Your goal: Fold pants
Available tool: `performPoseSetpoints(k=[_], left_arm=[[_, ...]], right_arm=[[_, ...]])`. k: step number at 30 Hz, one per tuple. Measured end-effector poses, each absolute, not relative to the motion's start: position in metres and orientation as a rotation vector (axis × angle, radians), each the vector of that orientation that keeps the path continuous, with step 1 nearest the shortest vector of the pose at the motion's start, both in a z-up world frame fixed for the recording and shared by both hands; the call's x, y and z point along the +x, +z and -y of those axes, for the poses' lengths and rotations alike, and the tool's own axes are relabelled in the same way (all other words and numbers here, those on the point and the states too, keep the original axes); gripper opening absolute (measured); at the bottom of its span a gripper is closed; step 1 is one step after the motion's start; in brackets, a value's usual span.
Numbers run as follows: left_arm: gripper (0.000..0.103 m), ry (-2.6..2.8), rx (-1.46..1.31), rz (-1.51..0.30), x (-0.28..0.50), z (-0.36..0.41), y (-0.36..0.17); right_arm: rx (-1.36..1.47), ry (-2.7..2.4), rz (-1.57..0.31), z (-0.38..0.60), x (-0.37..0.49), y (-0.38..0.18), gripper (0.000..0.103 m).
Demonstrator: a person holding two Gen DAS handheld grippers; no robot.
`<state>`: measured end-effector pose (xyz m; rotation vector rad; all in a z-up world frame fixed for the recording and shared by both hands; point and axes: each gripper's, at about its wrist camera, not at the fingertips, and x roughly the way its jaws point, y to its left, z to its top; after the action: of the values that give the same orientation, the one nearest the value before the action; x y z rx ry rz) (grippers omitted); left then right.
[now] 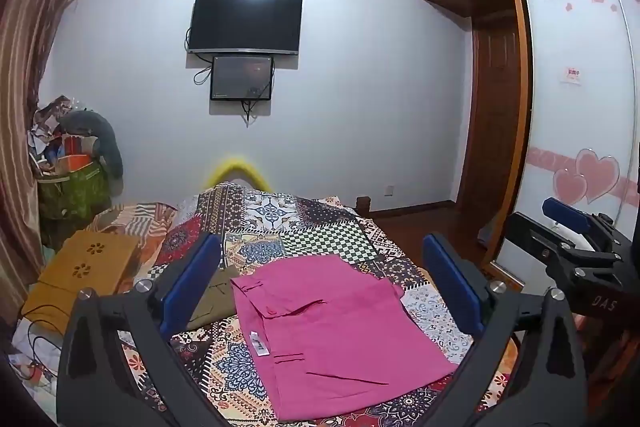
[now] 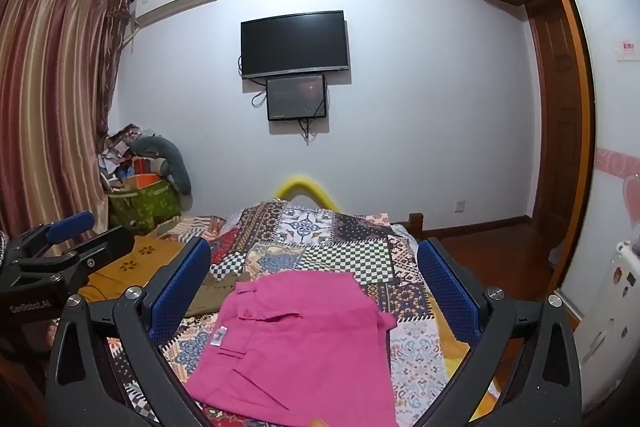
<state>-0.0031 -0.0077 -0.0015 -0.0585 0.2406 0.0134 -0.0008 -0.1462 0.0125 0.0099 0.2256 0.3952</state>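
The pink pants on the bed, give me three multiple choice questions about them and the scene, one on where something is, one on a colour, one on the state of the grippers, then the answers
1. Where do the olive garment and the pink pants lie relative to each other in the left wrist view?
A. The olive garment is left of the pants
B. It is on top of them
C. It is on the floor

2. What colour is the label on the pants?
A. Black
B. White
C. Yellow

3. How do the two grippers stand?
A. Both shut on the pants
B. One shut, one open
C. Both open, holding nothing

Answers:
1 A, the olive garment lies at the left edge of the pink pants.
2 B, the label is white.
3 C, the left gripper and right gripper have wide jaws above the pants.
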Motion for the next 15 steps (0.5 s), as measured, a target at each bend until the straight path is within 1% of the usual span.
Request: performPoseSetpoints(k=[15], left_arm=[[0.102,0.011,-0.057,-0.252,0.0002,0.0060,-0.0033]], right_arm=[[0.011,0.386,-0.237,0.1441,-0.0019,0.0128,0.103]])
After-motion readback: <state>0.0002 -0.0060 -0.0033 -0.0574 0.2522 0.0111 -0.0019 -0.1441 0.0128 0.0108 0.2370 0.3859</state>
